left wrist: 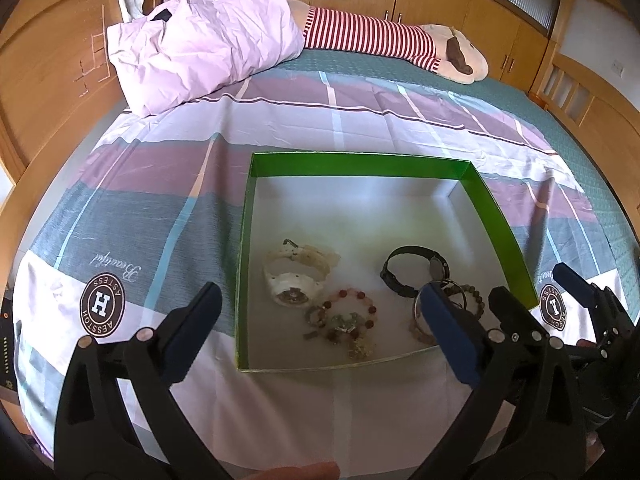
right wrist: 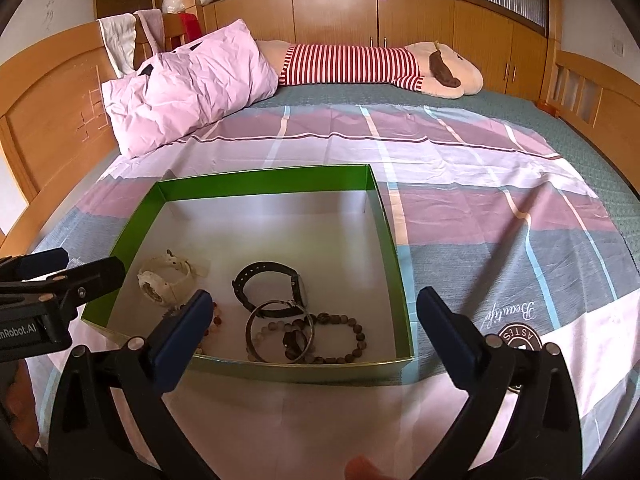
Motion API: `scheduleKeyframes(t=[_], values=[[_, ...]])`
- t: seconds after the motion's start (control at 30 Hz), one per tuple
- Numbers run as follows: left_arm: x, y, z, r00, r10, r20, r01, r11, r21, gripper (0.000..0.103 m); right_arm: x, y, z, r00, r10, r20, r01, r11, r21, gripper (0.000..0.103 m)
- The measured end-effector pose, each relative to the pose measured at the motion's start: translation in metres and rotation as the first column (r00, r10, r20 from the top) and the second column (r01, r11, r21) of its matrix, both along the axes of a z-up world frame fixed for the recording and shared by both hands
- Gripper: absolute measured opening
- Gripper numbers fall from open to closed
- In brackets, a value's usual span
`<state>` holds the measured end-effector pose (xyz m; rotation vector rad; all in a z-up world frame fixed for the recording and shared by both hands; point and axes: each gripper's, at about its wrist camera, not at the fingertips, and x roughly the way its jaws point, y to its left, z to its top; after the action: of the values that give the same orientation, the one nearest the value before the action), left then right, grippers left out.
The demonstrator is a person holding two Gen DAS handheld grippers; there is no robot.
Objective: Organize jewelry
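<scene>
A green box with a grey floor lies on the bed. Inside lie a white watch, a black watch, a reddish bead bracelet, a metal bangle and a dark bead bracelet. My left gripper is open and empty, above the box's near edge. My right gripper is open and empty, above the box's near right corner; it also shows in the left wrist view.
The box sits on a plaid sheet. A pink pillow and a striped plush dog lie at the far end. A wooden headboard stands left; wooden cabinets stand behind.
</scene>
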<state>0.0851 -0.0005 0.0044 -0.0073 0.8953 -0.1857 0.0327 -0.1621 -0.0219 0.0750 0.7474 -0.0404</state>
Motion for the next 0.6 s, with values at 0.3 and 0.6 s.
scheduleKeyframes(t=[0.3,0.6], values=[[0.0016,0.0035,0.001,1.0,0.001,-0.002,-0.001,1.0,-0.012,0.101,-0.0003,0.0017,-0.001,1.0,0.003,-0.003,-0.003,1.0,-0.01,0.102],[0.0008,0.0011,-0.0011,1.0,-0.004,-0.004,0.004,1.0,-0.001,0.101,-0.0029,0.0023,0.0016,1.0,0.013,0.005,-0.012,1.0,-0.024,0.102]])
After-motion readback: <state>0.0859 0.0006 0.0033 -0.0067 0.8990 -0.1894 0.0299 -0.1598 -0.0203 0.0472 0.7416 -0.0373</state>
